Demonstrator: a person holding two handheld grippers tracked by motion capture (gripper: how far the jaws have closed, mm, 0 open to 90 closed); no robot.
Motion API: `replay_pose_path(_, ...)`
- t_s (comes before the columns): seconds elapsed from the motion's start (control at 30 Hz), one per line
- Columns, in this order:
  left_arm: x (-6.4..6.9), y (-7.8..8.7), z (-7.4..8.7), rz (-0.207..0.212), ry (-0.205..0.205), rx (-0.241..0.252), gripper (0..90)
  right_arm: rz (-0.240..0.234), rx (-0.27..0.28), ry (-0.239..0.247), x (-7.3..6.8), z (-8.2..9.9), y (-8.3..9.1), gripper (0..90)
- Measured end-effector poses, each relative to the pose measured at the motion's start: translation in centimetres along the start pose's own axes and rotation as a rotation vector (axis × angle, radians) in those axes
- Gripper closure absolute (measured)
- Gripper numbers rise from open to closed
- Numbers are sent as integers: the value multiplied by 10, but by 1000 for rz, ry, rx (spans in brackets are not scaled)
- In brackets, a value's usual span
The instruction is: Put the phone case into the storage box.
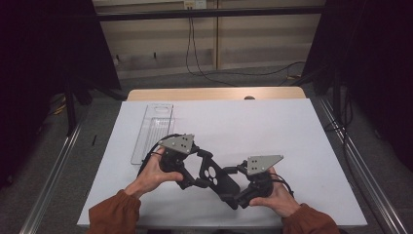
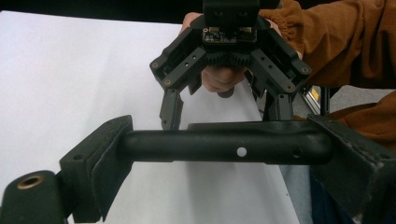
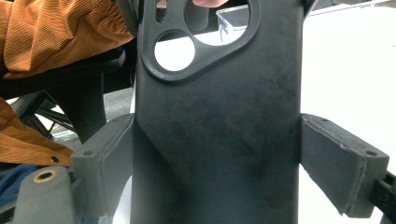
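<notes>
Matt black phone case (image 3: 219,130); clear glossy plastic tray (image 1: 152,131); white paper sheet (image 1: 272,126).

Dim, soft overhead light with dark room edges; both gripper views are grainy and blurred up close.

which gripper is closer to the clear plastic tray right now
Left. The left gripper sits just beside the clear plastic tray, while the right gripper is farther off, across the black phone case both hold.

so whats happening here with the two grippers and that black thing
A person holds a black phone case between both grippers above the white table cover. The right gripper is clamped across its flat back, and the left gripper grips it edge-on. A clear plastic box lies to the left, untouched.
</notes>
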State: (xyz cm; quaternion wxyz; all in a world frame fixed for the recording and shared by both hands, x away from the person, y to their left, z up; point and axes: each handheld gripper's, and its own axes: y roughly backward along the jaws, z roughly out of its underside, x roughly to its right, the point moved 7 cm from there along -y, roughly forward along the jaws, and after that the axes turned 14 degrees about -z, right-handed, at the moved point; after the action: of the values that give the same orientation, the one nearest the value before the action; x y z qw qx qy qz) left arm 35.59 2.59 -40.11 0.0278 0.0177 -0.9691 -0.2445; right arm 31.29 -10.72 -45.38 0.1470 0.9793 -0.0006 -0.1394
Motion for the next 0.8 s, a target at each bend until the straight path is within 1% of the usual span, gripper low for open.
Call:
replay_pose_path(0.07, 0, 0, 0, 6, 0, 0, 105, -2, -1, 2, 0, 0, 0, 144)
replay_pose_path(0.2, 2, -2, 1, 32, 8, -9, 98, -11, -4, 7, -2, 0, -1, 143)
replay_pose_path(0.43, 2, -1, 2, 33, 10, -31, 111, -15, -3, 8, -2, 0, -1, 144)
replay_pose_path(0.47, 2, 0, 2, 37, 17, -34, 114, -14, -4, 9, -2, 0, -1, 144)
replay_pose_path(0.63, 2, 0, 3, 34, 18, -41, 124, -13, -5, 14, -2, 0, -1, 145)
replay_pose_path(0.73, 2, 0, 3, 34, 9, -46, 126, -12, -12, 14, -1, 1, -2, 144)
replay_pose_path(0.8, 2, 0, 3, 29, 11, -48, 128, -12, -14, 14, -1, 1, -3, 144)
